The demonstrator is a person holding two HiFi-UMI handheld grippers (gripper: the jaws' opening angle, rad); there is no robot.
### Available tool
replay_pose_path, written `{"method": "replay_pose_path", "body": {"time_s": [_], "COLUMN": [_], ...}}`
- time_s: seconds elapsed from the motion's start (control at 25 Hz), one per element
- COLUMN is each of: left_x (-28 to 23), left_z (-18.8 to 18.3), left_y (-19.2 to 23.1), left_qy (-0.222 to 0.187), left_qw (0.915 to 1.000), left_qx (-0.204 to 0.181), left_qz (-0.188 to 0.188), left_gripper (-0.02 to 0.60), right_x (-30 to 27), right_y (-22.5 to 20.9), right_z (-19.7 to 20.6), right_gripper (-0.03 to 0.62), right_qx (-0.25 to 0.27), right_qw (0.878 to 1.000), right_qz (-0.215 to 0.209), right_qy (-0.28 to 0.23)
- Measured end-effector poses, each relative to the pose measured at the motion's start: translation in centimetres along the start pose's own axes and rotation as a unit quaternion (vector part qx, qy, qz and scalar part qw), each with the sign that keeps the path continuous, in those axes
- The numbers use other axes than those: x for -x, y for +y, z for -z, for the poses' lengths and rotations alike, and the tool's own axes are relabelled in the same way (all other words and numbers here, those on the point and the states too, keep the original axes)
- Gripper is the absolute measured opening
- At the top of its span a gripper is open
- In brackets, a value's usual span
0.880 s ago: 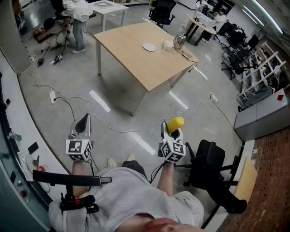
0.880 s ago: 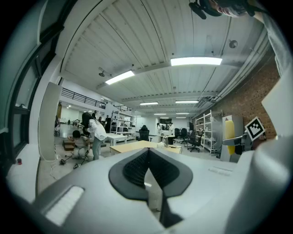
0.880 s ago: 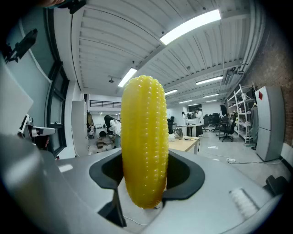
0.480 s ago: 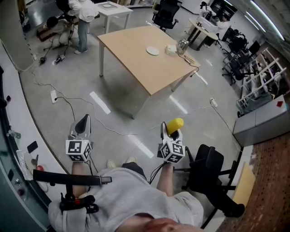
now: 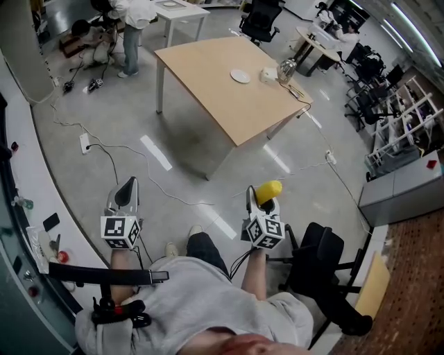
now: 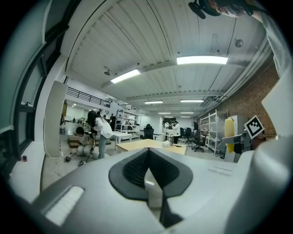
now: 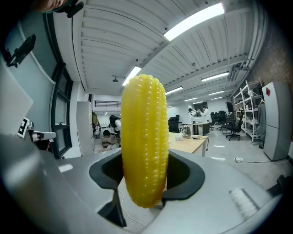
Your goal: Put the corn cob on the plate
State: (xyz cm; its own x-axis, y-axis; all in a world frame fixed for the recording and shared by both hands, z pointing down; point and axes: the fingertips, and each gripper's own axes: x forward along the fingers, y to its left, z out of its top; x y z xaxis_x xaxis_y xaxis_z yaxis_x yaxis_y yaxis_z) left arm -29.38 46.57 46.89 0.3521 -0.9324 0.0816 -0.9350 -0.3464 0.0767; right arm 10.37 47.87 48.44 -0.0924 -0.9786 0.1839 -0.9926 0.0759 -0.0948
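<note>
My right gripper [image 5: 262, 200] [image 7: 145, 183] is shut on a yellow corn cob [image 5: 269, 189] [image 7: 144, 137], which stands upright between the pads. The cob also shows in the left gripper view [image 6: 229, 133], at the right. My left gripper [image 5: 127, 193] [image 6: 147, 170] is shut and holds nothing. A small white plate [image 5: 241, 76] lies on the far part of a wooden table [image 5: 215, 83] [image 7: 190, 142] [image 6: 137, 146]. Both grippers are held at waist height over the floor, well short of the table.
A white box [image 5: 268, 75] and a glass kettle [image 5: 286, 70] stand on the table right of the plate. A black office chair [image 5: 320, 267] is close at my right. Cables [image 5: 132, 161] trail across the floor. People [image 5: 132, 21] stand by a white table [image 5: 179, 10] at the back left.
In the head view the table and plate have slid a little to the right and my leg has stepped forward. Both grippers keep their place and their grip.
</note>
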Motion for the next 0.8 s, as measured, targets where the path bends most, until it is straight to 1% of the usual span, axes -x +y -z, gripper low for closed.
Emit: {"method": "replay_pose_path", "body": {"time_s": [0.32, 0.6, 0.8], "left_x": [-2.4, -9.2, -14.7], "left_z": [-0.1, -1.2, -2.7], "left_y": [1.2, 2.9, 2.5], "left_qy": [0.008, 0.006, -0.001], "left_qw": [0.9998, 0.9998, 0.9997], "left_qx": [-0.003, -0.014, -0.024], "left_qz": [-0.016, -0.014, -0.004], "left_gripper": [0.018, 0.018, 0.018], "right_x": [-4.4, -11.9, -16.2], "right_y": [0.1, -0.5, -2.5], "right_z": [-0.1, -1.1, -2.4], "right_gripper": [0.239, 0.239, 0.239], "right_qx": [-0.002, -0.007, -0.015], "right_qw": [1.0, 0.999, 0.999], "right_qz": [-0.02, -0.031, -0.03], "right_qy": [0.012, 0.008, -0.001]}}
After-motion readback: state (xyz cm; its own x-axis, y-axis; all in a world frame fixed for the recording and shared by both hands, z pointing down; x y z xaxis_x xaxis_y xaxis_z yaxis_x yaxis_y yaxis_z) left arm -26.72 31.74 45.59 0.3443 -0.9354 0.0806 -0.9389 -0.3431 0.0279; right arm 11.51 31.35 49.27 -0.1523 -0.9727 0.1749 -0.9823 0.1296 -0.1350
